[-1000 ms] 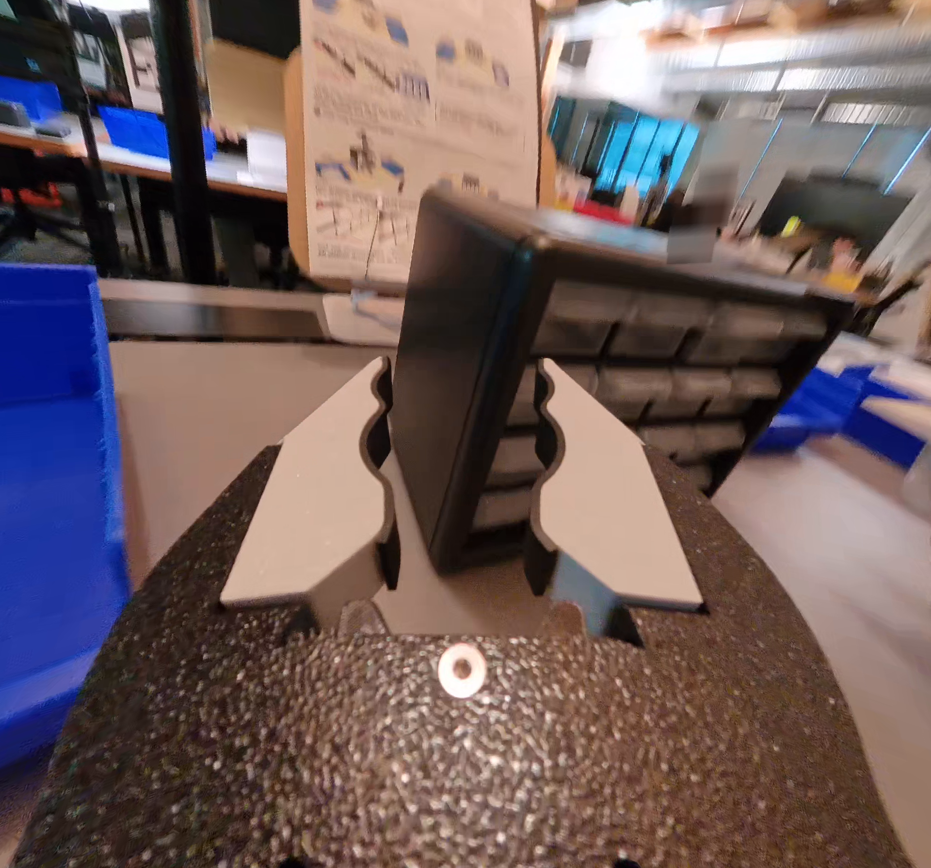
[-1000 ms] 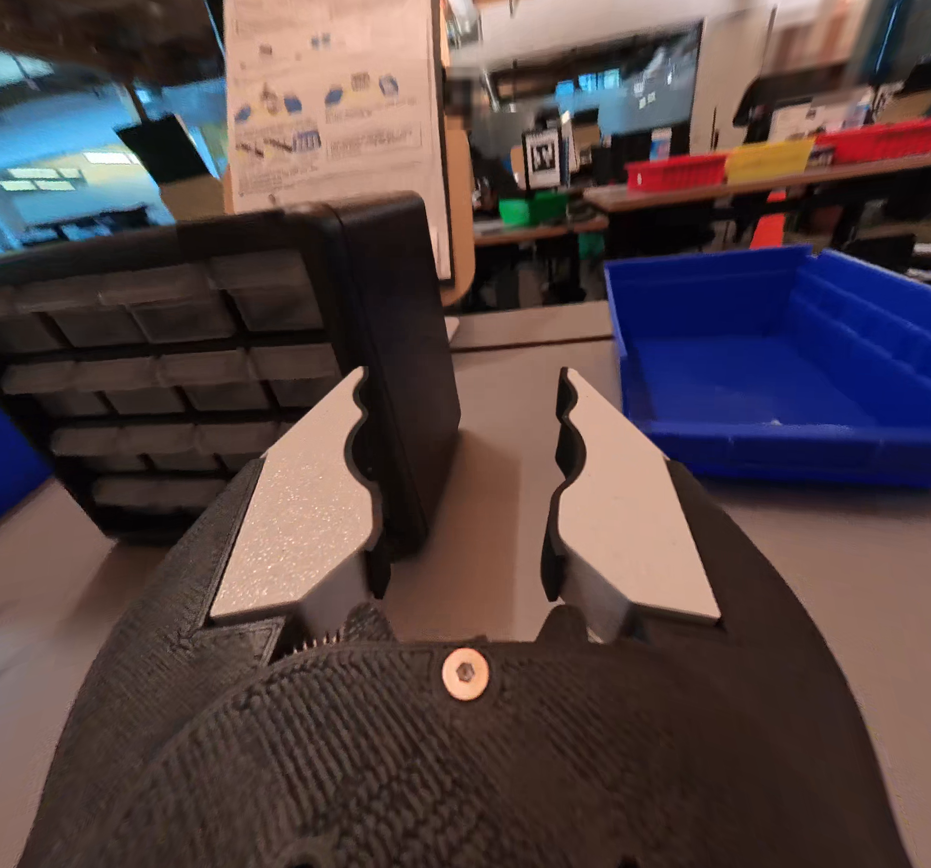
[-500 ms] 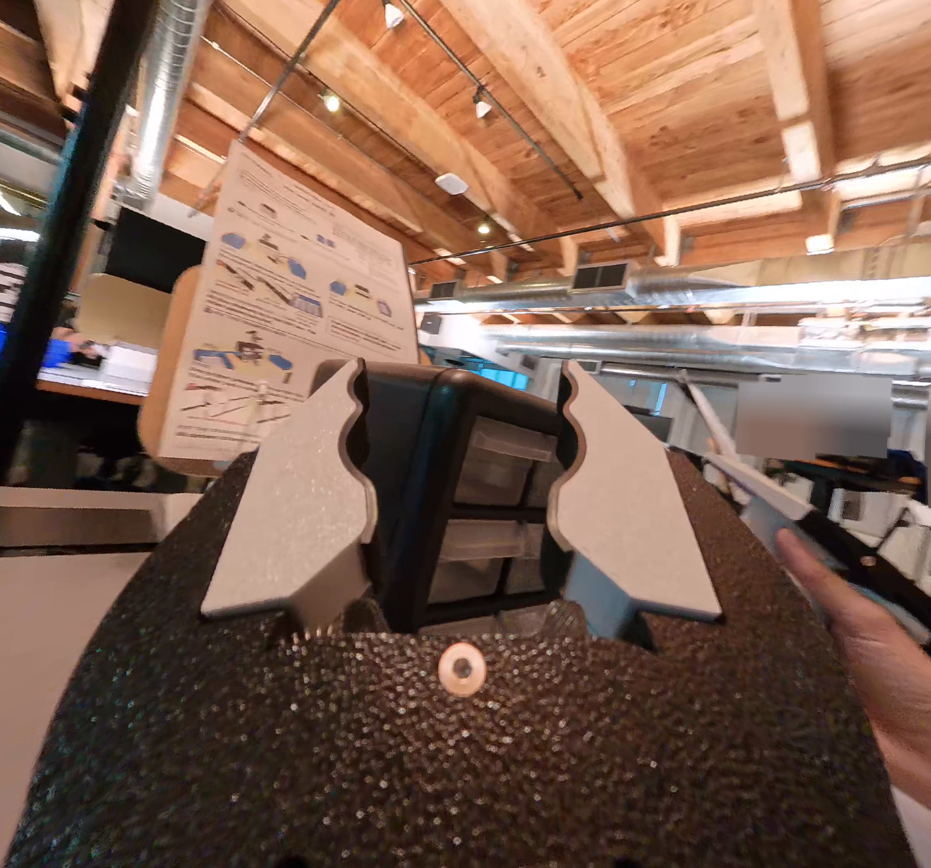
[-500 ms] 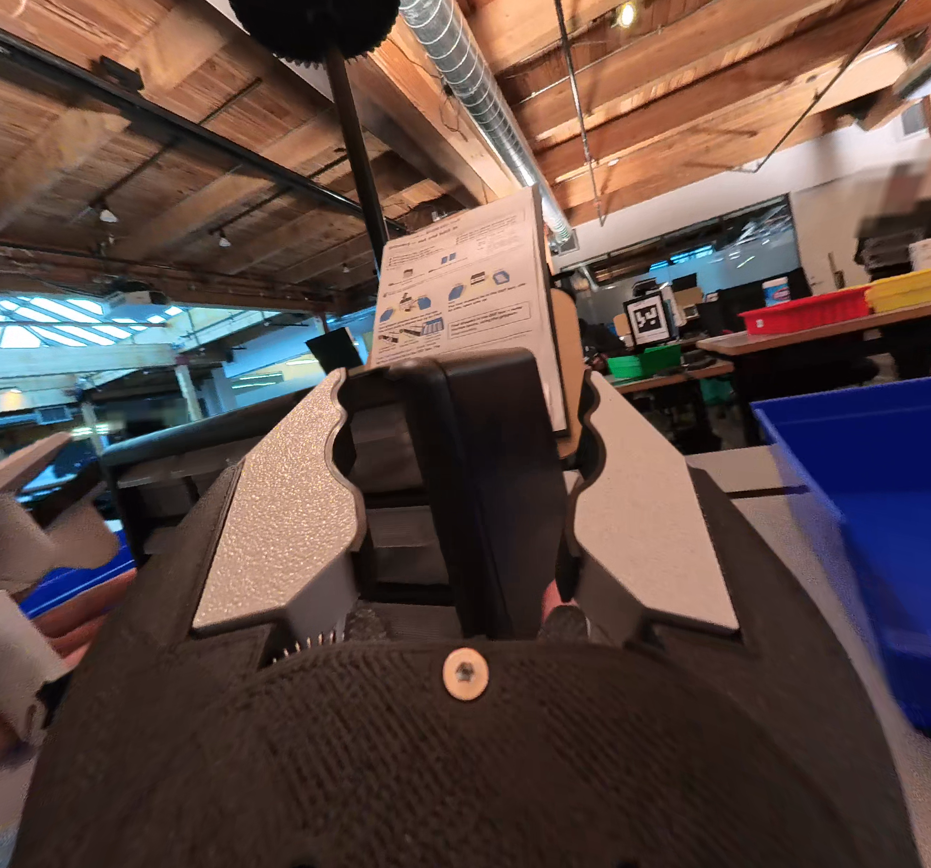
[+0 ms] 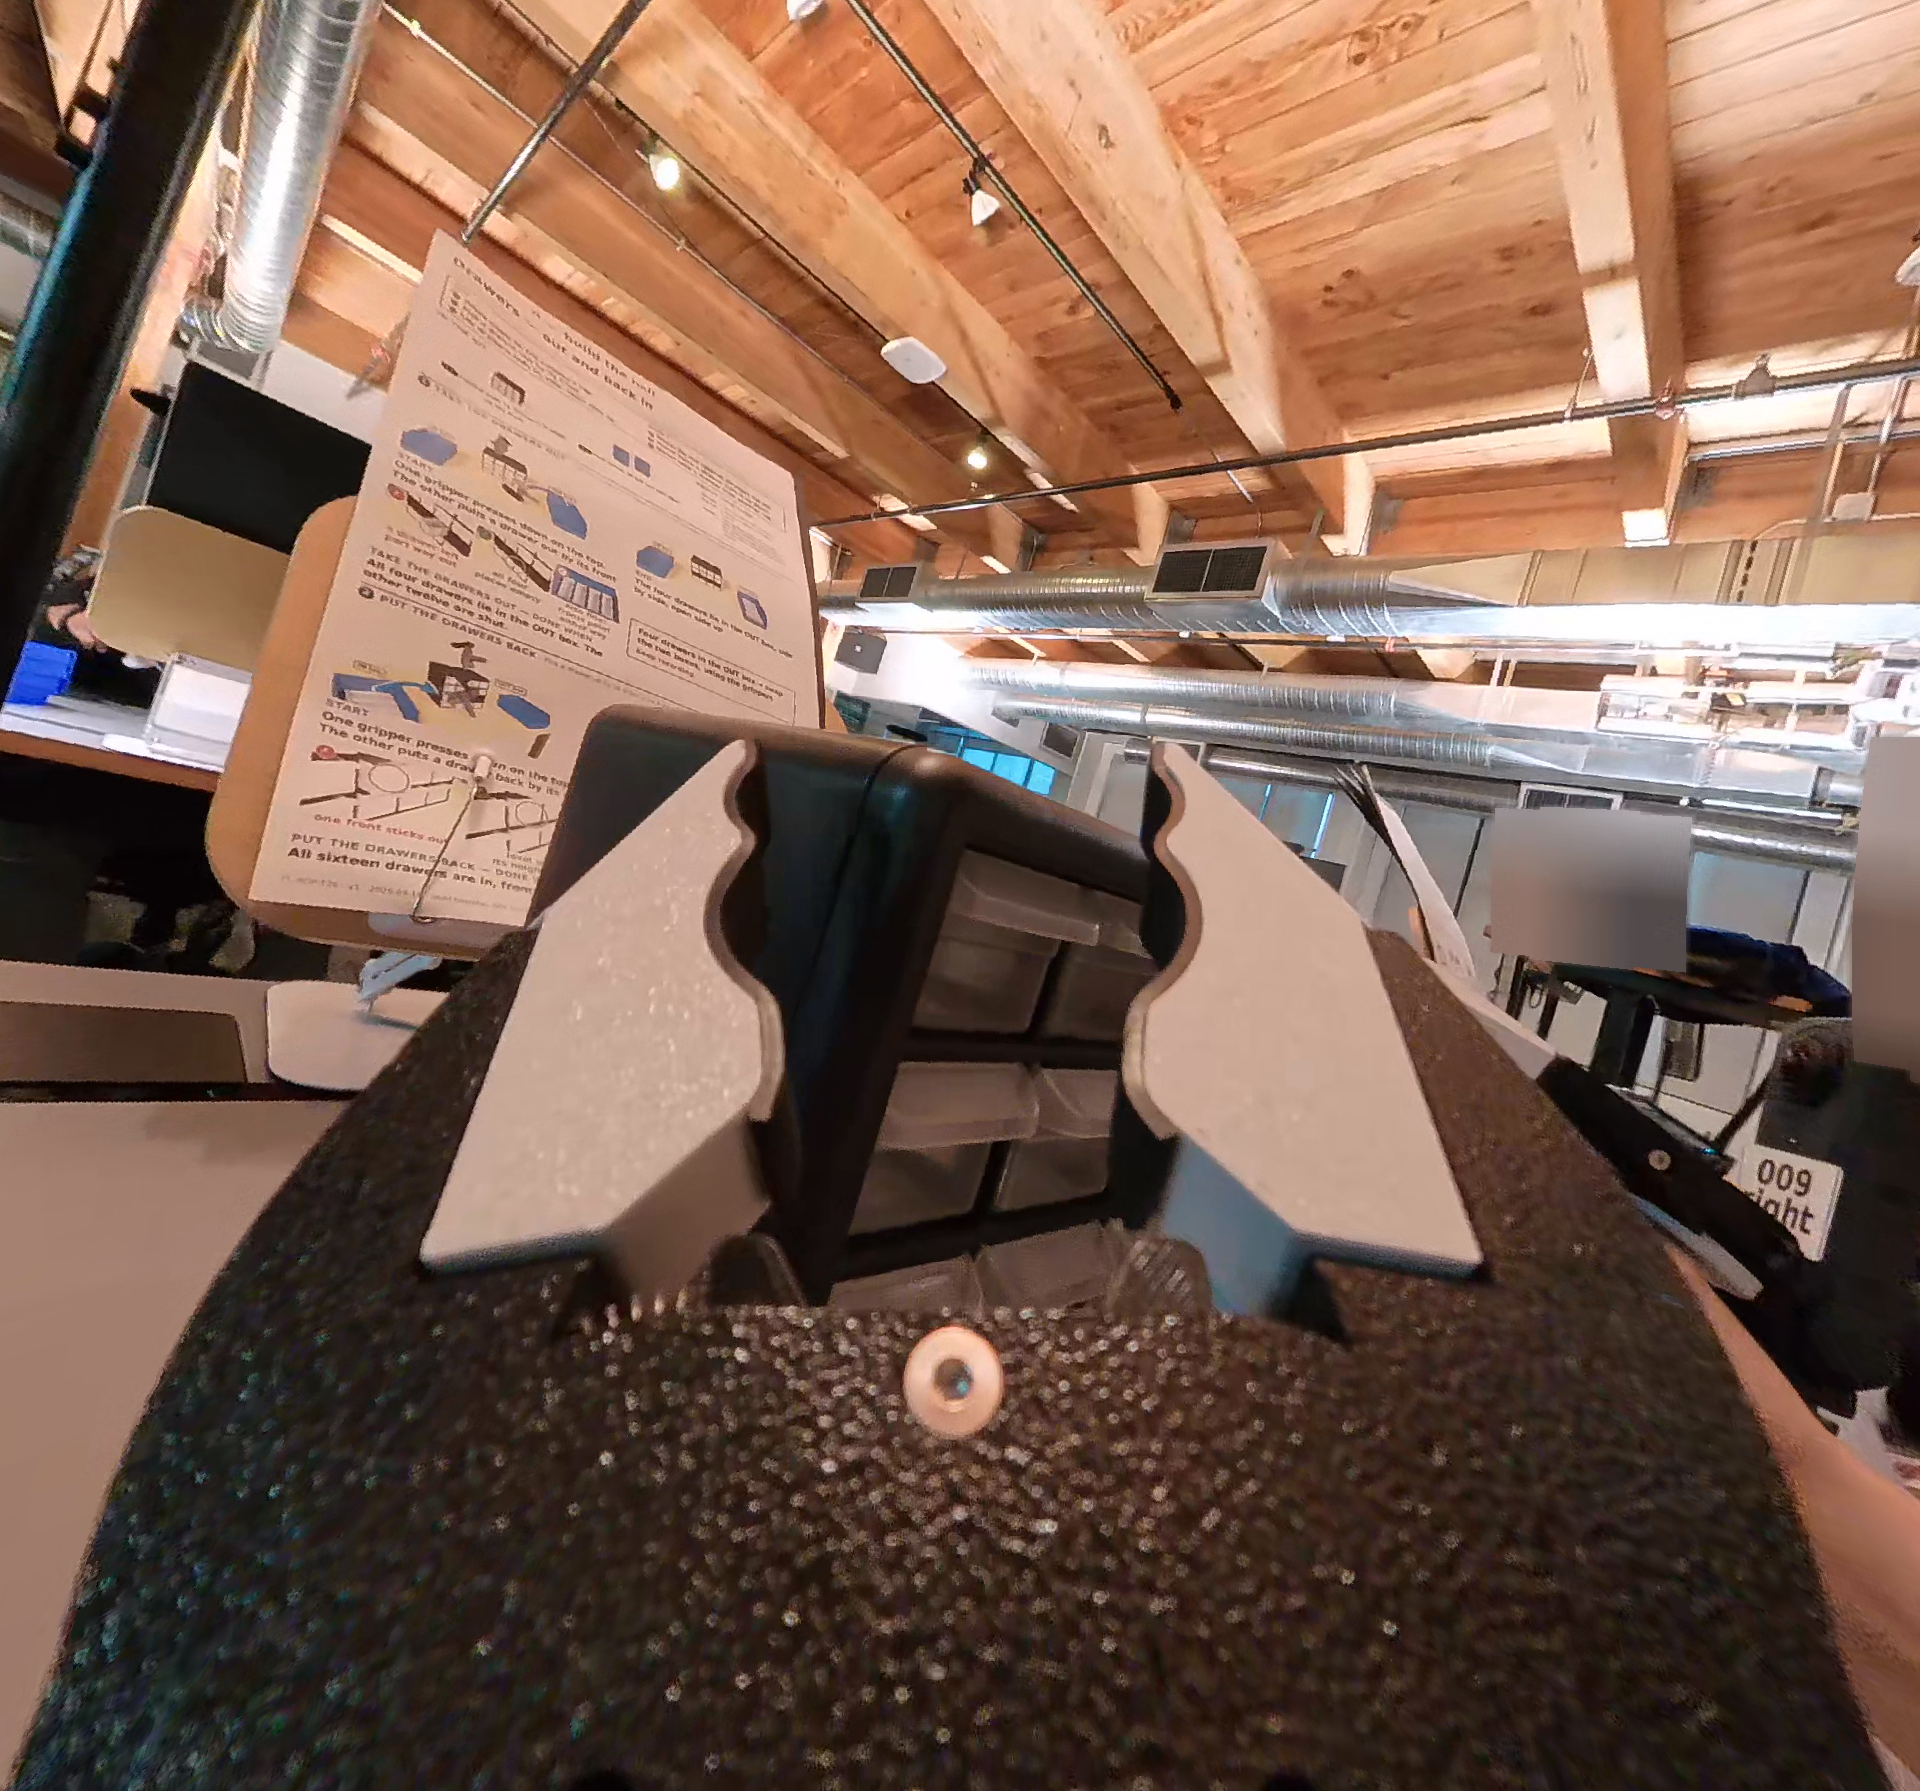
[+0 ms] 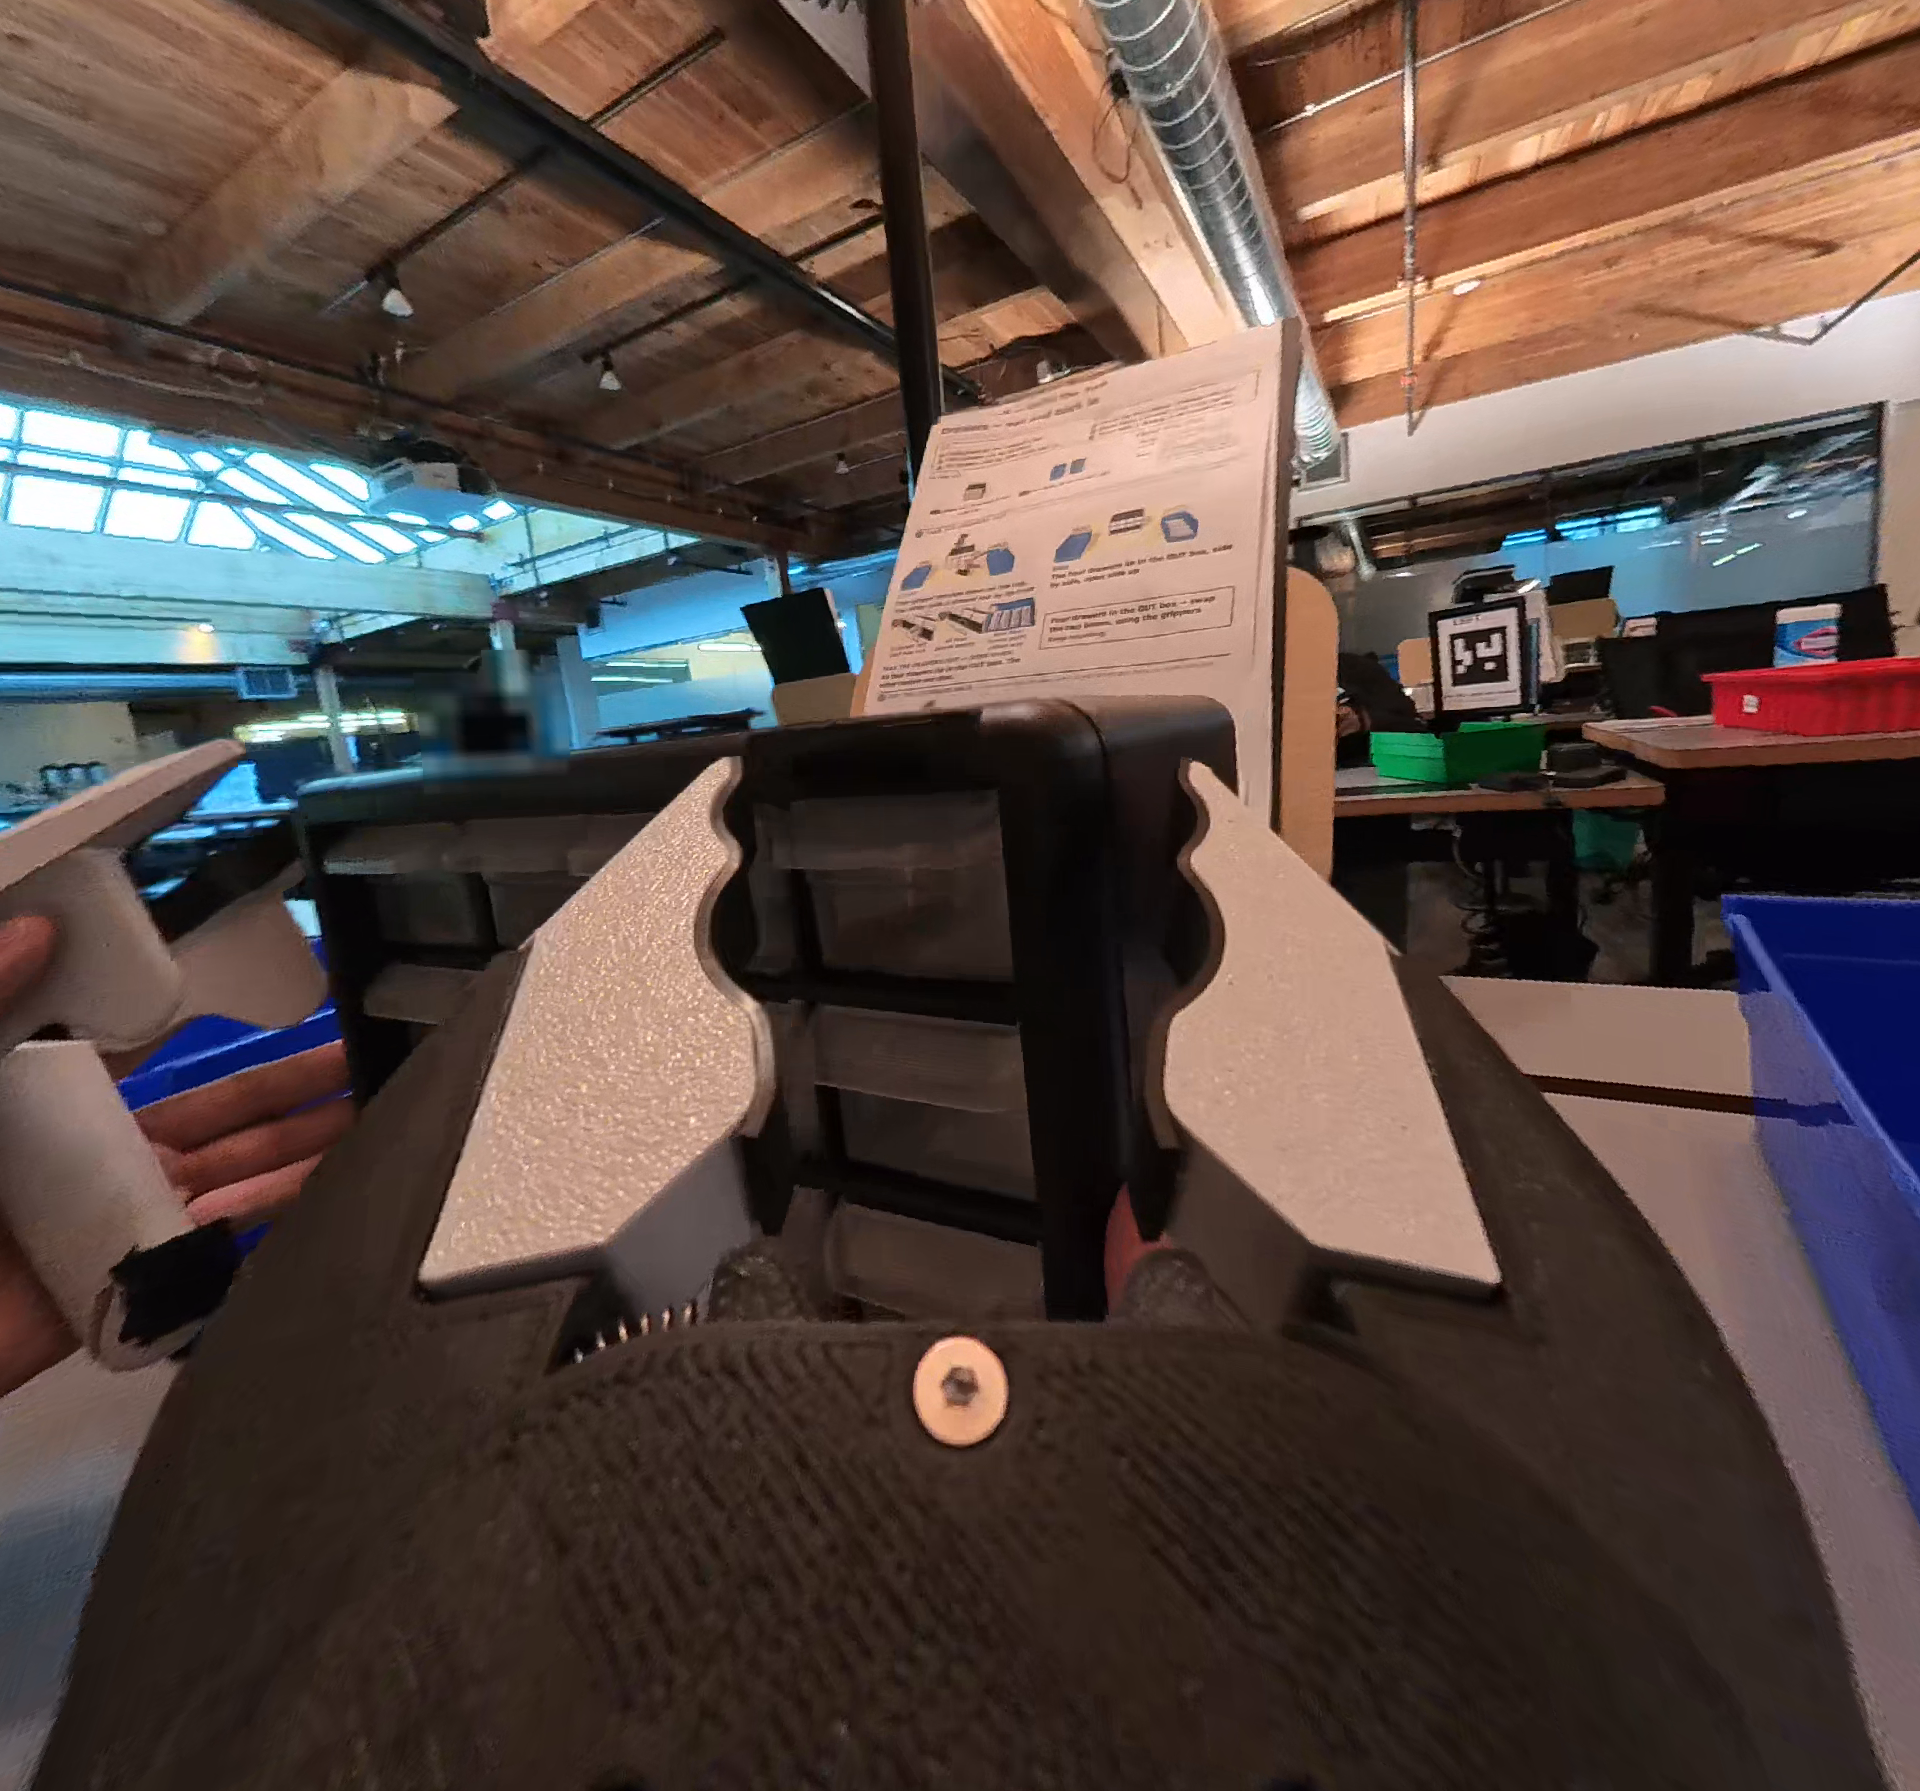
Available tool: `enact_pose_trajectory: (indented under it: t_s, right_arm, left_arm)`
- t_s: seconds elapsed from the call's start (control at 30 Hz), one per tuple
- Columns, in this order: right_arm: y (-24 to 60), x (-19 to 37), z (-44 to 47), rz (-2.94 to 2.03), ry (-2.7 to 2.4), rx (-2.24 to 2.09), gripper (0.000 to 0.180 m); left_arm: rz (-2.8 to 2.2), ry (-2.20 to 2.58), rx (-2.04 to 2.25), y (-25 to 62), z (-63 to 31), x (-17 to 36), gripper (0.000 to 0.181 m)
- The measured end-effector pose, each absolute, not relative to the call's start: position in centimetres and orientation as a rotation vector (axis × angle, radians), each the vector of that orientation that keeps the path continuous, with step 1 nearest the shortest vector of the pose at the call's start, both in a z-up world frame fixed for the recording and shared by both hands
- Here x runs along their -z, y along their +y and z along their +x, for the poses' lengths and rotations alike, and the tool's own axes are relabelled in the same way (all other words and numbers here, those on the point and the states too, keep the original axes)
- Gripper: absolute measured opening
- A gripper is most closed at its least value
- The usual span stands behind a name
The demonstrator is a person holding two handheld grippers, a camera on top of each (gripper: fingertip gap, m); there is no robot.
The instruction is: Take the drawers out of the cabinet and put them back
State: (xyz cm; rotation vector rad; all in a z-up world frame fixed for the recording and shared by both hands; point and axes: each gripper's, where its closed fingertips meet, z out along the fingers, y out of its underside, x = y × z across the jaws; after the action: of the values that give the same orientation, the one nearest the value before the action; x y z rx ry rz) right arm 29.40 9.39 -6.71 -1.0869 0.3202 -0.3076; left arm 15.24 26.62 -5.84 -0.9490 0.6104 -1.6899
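The black cabinet (image 5: 831,962) with its small clear drawers (image 5: 987,952) fills the middle of the left wrist view. My left gripper (image 5: 951,785) is open, and its two fingers straddle the cabinet's left front corner. In the right wrist view my right gripper (image 6: 961,775) is open and straddles the right front corner of the cabinet (image 6: 1143,806), with clear drawers (image 6: 894,900) between the fingers. All drawers in view sit in their slots. Both cameras tilt upward. Whether the fingers touch the cabinet I cannot tell.
An instruction sheet (image 5: 520,650) on a board stands behind the cabinet. A blue bin (image 6: 1829,1118) sits on the grey table (image 5: 156,1274) to the right, and another blue bin (image 6: 229,1055) shows at the left. A hand holds the other gripper (image 6: 94,931) at the left edge.
Both grippers dropped low, tilted up toward the ceiling and moved closer, so the cabinet's front corners now lie deep between their open fingers. No drawer has moved.
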Motion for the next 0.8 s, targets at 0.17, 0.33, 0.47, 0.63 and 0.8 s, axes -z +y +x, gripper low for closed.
enact_pose_trajectory:
  t_s: [0.17,0.33,0.47,0.63,0.8]
  right_arm:
    - [6.9,6.9,27.0,-1.160,0.335,0.229,0.075]
    - [5.7,10.3,25.8,-1.522,0.342,0.283,0.075]
    - [5.7,12.7,23.7,-1.797,0.177,0.367,0.083]
    - [8.5,18.2,17.5,-2.075,0.065,0.141,0.087]
    - [12.5,20.2,11.3,-1.955,0.210,-0.227,0.094]
  left_arm:
    - [-0.963,0.683,1.620,27.1,13.8,4.5,0.061]
    - [-1.058,0.987,1.410,27.3,12.5,4.6,0.051]
    - [-1.083,1.389,1.243,26.1,11.7,5.0,0.046]
    - [-1.130,1.736,0.868,27.9,12.7,4.7,0.037]
    - [-1.037,1.927,0.680,27.6,15.6,1.1,0.018]
